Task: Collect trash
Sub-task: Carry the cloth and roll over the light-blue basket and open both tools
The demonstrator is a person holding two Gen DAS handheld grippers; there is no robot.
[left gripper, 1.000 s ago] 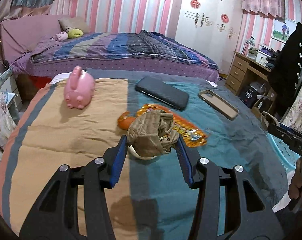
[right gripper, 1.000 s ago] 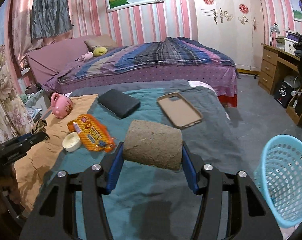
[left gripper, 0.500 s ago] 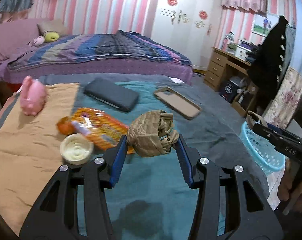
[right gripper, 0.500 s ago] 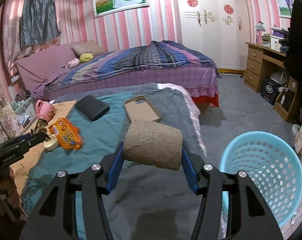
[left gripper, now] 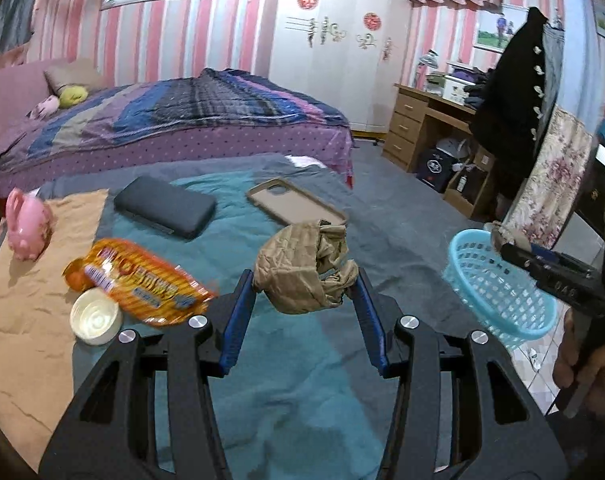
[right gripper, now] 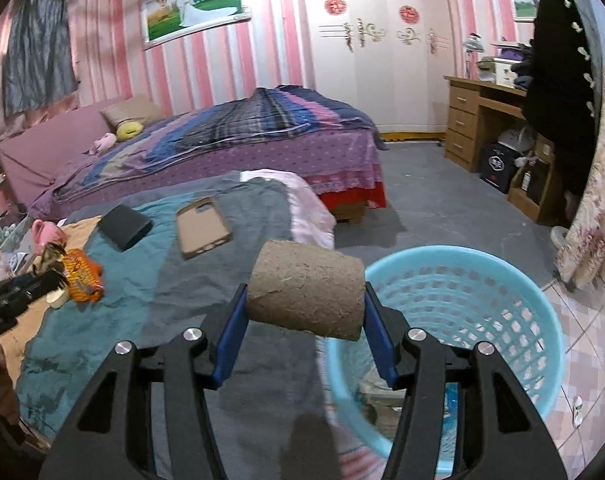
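Note:
My left gripper point(left gripper: 304, 280) is shut on a crumpled brown paper wad point(left gripper: 302, 266) and holds it above the teal blanket. My right gripper point(right gripper: 305, 296) is shut on a brown cardboard roll point(right gripper: 305, 290), held at the left rim of the blue plastic basket point(right gripper: 462, 320). The basket also shows at the right of the left wrist view point(left gripper: 498, 284), with the right gripper over it. An orange snack wrapper point(left gripper: 138, 280) and a white round lid point(left gripper: 95, 322) lie on the bed to the left.
A pink piggy bank point(left gripper: 26, 228), a black case point(left gripper: 164, 206) and a tan phone case point(left gripper: 296, 208) lie on the near bed. A second bed point(right gripper: 222, 148) stands behind. A wooden desk point(right gripper: 486, 116) and a hanging black coat point(right gripper: 562, 80) are at the right.
Both grippers have swung right with their loads. The basket has come close under the right gripper, and the left gripper has left the wrapper and lid behind on its left.

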